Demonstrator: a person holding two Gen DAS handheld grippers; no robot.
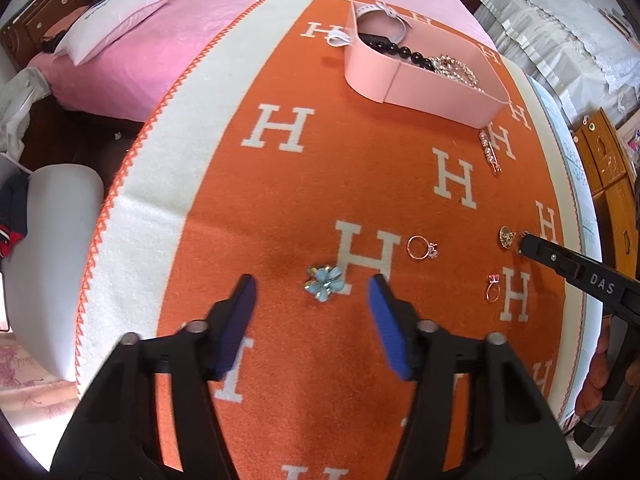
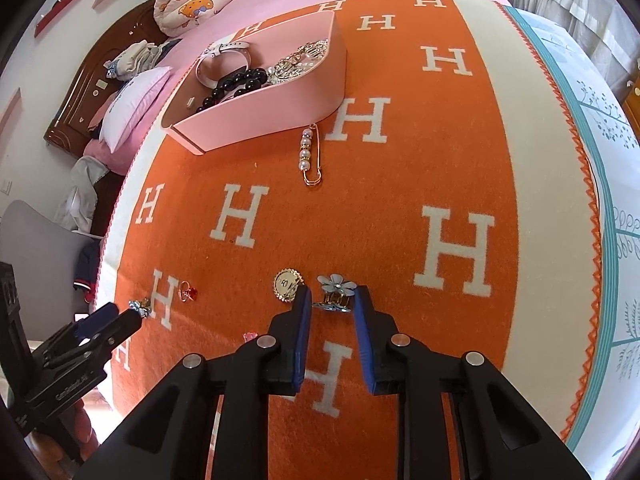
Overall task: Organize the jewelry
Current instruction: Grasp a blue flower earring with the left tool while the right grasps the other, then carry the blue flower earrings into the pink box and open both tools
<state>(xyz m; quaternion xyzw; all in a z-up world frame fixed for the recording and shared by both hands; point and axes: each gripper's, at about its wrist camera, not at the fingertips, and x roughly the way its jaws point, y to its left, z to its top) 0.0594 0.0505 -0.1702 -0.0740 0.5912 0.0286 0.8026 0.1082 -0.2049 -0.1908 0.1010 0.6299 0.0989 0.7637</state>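
A blue flower clip lies on the orange blanket, between the parted fingers of the right hand-held gripper, which slants down over it without gripping it. The left hand-held gripper hovers wide open and empty over another blue flower. Rings, a round brooch and a pearl pin lie around; the pink tray sits beyond.

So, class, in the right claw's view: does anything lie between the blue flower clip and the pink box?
Yes. A pearl safety pin lies flat on the blanket just before the pink box's front wall, roughly in line with the blue flower clip. A lifted carry would likely clear it.
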